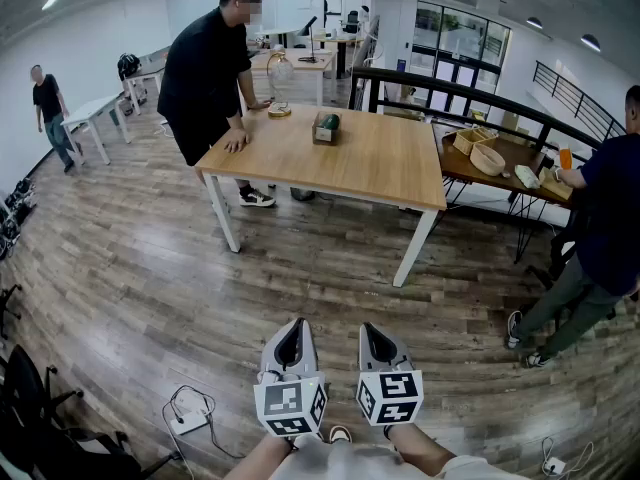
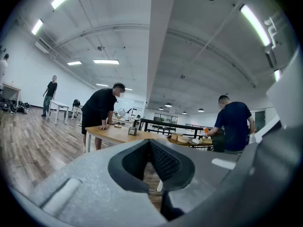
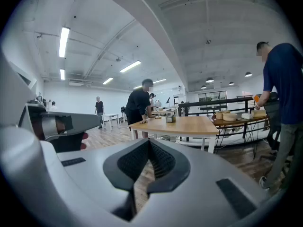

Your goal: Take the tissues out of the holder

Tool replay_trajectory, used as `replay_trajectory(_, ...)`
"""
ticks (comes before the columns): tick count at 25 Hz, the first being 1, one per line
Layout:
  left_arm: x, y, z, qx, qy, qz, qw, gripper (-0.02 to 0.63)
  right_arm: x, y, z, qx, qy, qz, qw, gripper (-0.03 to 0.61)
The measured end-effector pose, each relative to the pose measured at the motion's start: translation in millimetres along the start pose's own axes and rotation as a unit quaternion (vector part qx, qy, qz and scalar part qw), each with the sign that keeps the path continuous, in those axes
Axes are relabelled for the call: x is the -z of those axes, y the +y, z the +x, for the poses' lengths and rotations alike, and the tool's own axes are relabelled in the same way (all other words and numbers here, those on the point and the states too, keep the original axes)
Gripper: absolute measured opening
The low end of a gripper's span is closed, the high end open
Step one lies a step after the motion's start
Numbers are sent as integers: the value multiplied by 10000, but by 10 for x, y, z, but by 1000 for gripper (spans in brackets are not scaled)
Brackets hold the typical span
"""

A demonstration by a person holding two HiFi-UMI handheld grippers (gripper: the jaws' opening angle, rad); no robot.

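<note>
The left gripper (image 1: 292,336) is held low over the plank floor (image 1: 150,268), its jaws pressed together with nothing in them. Just beside it, the right gripper (image 1: 376,334) is the same, tips meeting on nothing. Across the room a person in black (image 1: 205,73) leans on the wooden table (image 1: 380,163). The tissue holder (image 1: 326,127) stands on it near the far edge (something dark green at its top), well apart from both grippers.

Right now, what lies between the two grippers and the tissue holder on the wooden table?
In the head view, only bare wooden floor, then the near edge of the table and its bare top, before the tissue holder.
</note>
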State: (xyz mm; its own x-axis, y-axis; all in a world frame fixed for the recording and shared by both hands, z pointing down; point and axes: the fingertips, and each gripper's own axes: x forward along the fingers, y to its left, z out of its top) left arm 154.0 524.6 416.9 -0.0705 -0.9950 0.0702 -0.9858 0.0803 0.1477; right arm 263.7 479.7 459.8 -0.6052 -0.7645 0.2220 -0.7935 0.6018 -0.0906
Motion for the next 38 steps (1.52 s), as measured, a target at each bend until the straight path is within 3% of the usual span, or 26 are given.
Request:
replay_trajectory(14,3,86,10,-17,9,-62,10000,-8,-19,61,44,-68,-87,79,9999,5)
replay_trajectory(24,106,456,28,-29,163,-26,9999,-8,87,204,280,107,-48,263,9996,5)
replay_trajectory(38,21,660,476,73,120,25,9999,-8,-19,44,732,283,-74,281,9992,5)
